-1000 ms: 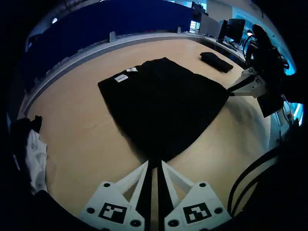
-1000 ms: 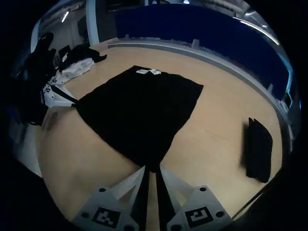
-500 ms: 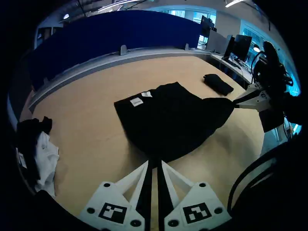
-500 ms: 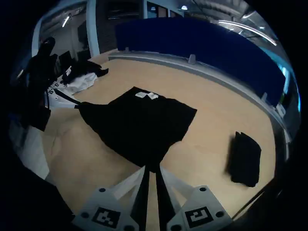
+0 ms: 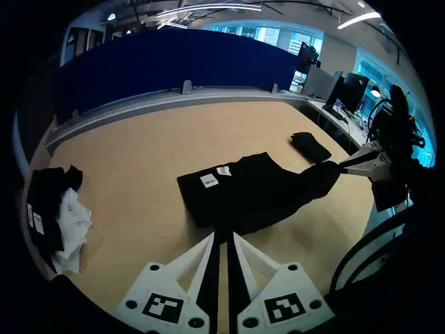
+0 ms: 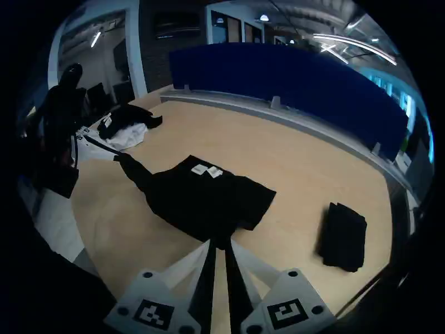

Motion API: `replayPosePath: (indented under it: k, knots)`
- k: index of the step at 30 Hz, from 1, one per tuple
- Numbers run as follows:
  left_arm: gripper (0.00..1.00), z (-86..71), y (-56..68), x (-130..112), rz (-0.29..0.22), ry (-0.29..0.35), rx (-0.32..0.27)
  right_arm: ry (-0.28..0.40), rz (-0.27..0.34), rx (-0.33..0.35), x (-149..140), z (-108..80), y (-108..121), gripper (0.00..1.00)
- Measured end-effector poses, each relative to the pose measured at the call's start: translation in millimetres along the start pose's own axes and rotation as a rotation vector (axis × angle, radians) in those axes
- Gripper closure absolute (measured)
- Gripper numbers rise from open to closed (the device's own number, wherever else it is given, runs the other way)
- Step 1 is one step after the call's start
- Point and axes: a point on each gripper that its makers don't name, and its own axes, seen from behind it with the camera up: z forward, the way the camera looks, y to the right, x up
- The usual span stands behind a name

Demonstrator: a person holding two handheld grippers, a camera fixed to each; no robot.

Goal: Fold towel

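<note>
We hold two corners of the black towel (image 5: 250, 192): left gripper (image 5: 223, 238) and right gripper (image 6: 218, 240) each clamped on cloth, raised off the wooden table (image 5: 139, 161). Far edge, with tags (image 5: 209, 180), lies flat mid-frame. Fold looks just begun; carrying over and laying down are left.

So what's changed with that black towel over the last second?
The left gripper and right gripper stayed shut on the near corners of the black towel and rose, lifting that edge off the wooden table. The far edge with its white labels stayed down; the folded black cloth and the black-and-white clothes pile didn't move.
</note>
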Motion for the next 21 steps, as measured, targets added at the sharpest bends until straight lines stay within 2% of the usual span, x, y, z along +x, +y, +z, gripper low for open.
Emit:
replayPosePath:
  k: [11, 21]
  knots:
    - [0.92, 13.9, -8.4, 3, -0.011, -0.006, 0.024, -0.02, 0.008, 0.003, 3, 14.1, 7, 0.89]
    - [0.92, 51.9, -28.6, 31, -0.045, -0.003, 0.044, -0.028, 0.002, -0.017, 27, 49.1, 41, 0.89]
